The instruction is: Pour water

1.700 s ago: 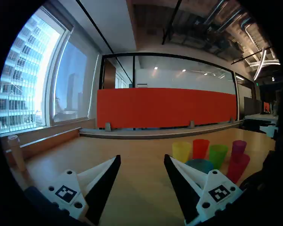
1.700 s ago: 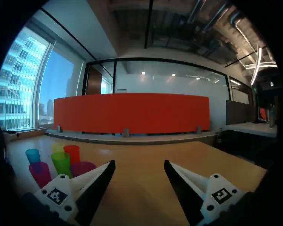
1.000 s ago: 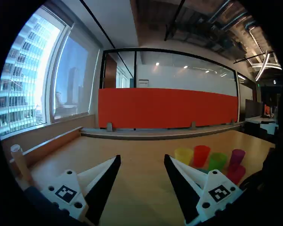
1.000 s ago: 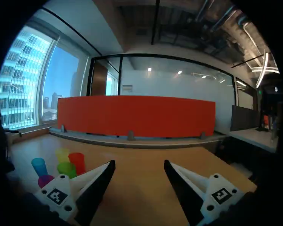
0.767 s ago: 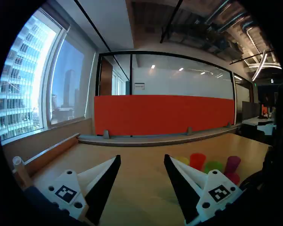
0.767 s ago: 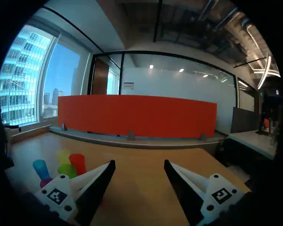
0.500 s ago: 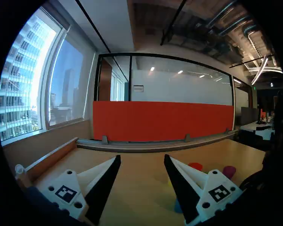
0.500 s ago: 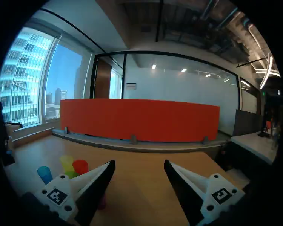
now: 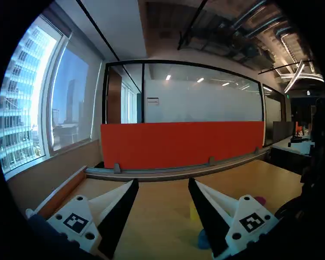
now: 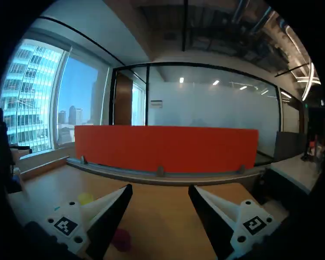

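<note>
A wooden worktop (image 9: 162, 225) lies under me. The fingers of my left gripper (image 9: 162, 180) are spread wide and hold nothing. My right gripper (image 10: 160, 186) is the same. A blue cup (image 9: 202, 240), a yellow cup (image 9: 193, 211) and a pink cup (image 9: 260, 200) peek out beside the left gripper's right finger. Far past the fingers stands an orange wall (image 9: 180, 143).

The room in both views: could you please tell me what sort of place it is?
Probably an open-plan office high in a tower: a long wooden desk with an orange divider, a glass wall behind it, and tall windows onto city high-rises.
</note>
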